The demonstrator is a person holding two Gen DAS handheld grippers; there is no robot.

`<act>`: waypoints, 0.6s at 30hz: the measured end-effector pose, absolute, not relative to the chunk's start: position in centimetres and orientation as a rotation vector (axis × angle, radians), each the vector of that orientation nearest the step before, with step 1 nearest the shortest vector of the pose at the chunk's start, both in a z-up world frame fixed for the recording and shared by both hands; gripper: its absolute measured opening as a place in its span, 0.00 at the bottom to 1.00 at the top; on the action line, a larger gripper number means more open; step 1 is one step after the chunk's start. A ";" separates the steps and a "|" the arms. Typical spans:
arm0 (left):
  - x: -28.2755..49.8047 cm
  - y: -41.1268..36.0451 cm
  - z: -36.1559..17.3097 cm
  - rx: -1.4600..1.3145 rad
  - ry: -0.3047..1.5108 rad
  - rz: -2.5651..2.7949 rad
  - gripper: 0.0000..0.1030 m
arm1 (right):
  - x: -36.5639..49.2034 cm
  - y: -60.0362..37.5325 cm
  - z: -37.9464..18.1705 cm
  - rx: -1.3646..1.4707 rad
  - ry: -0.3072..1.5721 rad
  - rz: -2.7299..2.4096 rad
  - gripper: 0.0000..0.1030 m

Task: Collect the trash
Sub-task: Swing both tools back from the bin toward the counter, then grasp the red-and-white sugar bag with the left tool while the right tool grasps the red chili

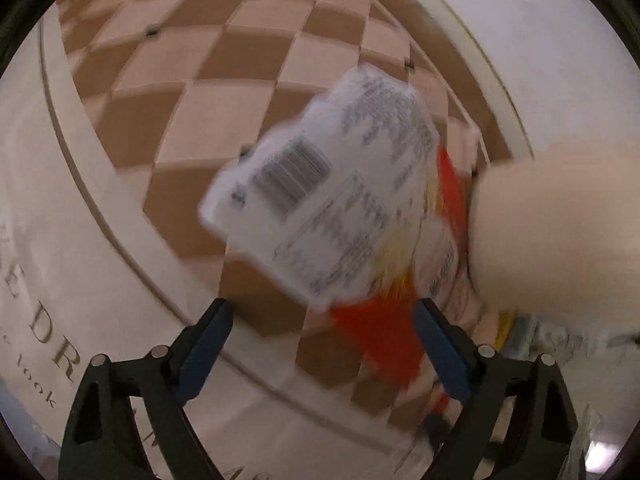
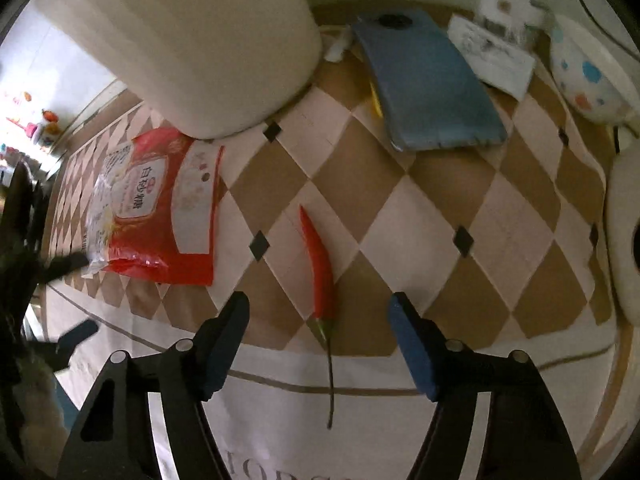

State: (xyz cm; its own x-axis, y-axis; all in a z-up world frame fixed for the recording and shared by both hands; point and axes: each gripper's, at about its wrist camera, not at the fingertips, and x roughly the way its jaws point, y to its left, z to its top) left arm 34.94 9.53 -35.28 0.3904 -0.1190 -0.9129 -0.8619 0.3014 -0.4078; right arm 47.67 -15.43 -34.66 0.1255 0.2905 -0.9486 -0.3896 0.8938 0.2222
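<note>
1. Nearest my right-hand lens, my right gripper (image 2: 320,320) stood with its blue pads (image 2: 414,350) spread wide and nothing between them but the chili.
2. The red chili pepper (image 2: 322,272) lay directly ahead, its green cap and thin stem reaching back between the spread fingers and toward me. Its long axis ran nearly straight away from me, along the fingers, not across them.
3. On that lie I judged the right gripper nearer the chili, and that closing where it stood would pinch the pepper across its narrow width.
4. Further out and to the left, a red-and-white wrapper (image 2: 154,216) lay on the checkered cloth (image 2: 440,216), against the base of a pale cylinder (image 2: 224,40).
5. Well beyond the chili sat a blue pad (image 2: 428,80) and a spotted bowl (image 2: 584,76).
6. My left gripper (image 1: 324,312) was also spread open. A blurred wrapper (image 1: 332,200) hung just ahead of it, its red lower end between the tips; whether either pad touched it I could not tell.
</note>
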 end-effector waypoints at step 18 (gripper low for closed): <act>35.4 9.5 -30.3 -0.801 1.099 0.792 0.09 | 47.7 -13.1 -34.6 -0.157 1.317 0.528 0.10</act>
State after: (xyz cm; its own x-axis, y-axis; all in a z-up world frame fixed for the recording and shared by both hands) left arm 35.37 9.54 -30.33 0.2568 0.1468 -0.9552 -0.8597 0.4863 -0.1564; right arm 47.66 -13.13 -34.60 0.1536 0.2790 -0.9479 -0.4531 0.8724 0.1833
